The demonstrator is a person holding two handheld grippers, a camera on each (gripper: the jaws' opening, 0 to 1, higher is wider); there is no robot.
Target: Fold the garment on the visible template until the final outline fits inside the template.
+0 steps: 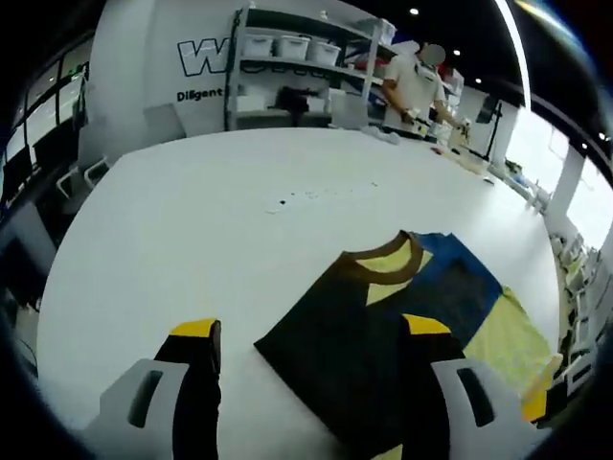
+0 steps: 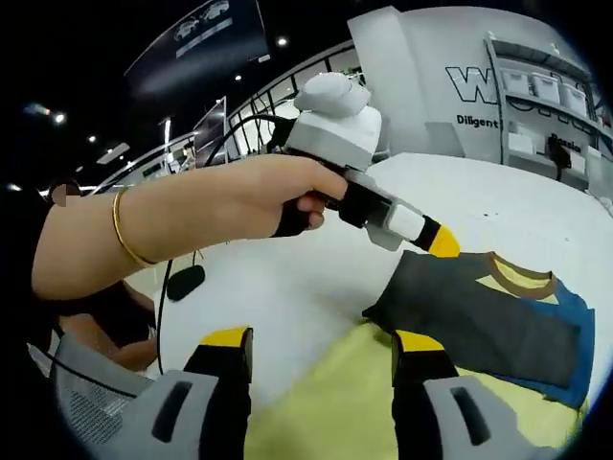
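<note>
Left gripper view: left gripper [image 1: 311, 337] jaws apart, nothing between, hovering over white table [image 1: 192, 220]. Garment [image 1: 402, 326] lies lower right of frame, partly folded; dark panel over blue and yellow, brown collar up. Shelving [image 1: 297, 67] and a person [image 1: 417, 86] at top.

Right gripper view: right gripper [image 2: 321, 350] jaws spread, empty. Garment centre-right; yellow template [image 2: 326, 402] at bottom. Hand [image 2: 259, 196] holds left gripper at frame centre.

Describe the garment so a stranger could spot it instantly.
On the big white table, just ahead of the left gripper, lies a T-shirt. Its brown ribbed collar and patchwork of dark grey, blue and yellow panels set it apart from the bare tabletop.
</note>
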